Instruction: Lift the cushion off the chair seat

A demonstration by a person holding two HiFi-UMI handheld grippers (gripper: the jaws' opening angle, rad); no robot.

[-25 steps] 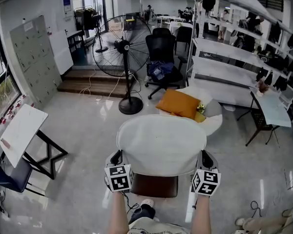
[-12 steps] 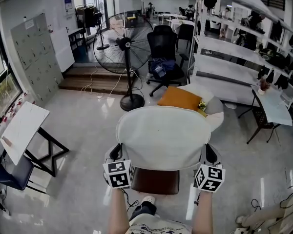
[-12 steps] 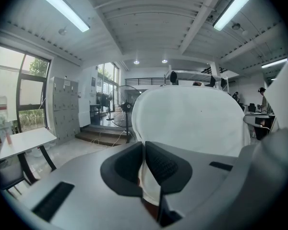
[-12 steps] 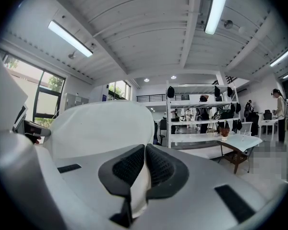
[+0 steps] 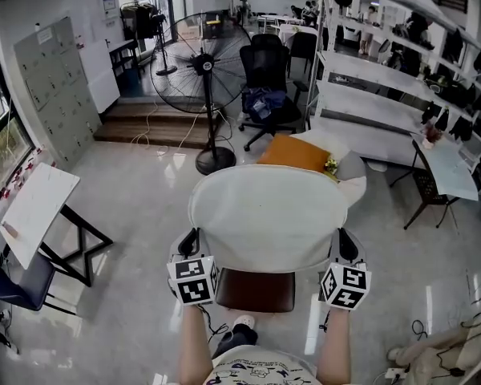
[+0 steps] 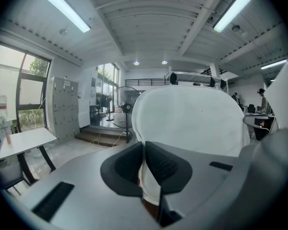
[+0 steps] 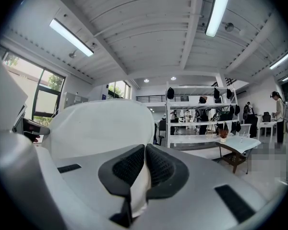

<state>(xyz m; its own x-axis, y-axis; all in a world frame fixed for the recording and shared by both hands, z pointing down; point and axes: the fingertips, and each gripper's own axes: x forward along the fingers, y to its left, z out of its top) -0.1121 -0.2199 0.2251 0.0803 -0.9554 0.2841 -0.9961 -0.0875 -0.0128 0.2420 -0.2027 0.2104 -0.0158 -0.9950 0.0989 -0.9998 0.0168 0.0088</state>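
Cushion (image 5: 264, 219) is up in the head view, white and broad, stretched between the left gripper (image 5: 190, 245) and the right gripper (image 5: 342, 247), with the brown chair seat (image 5: 256, 291) showing below it. Over to the left gripper view: the pads (image 6: 164, 166) pinch narrow on the cushion's edge, and the rest rises ahead of the fingertips and to their right. Right gripper view, same grip: pads (image 7: 126, 166) clamped on a fold of white fabric, cushion swelling ahead and left of them.
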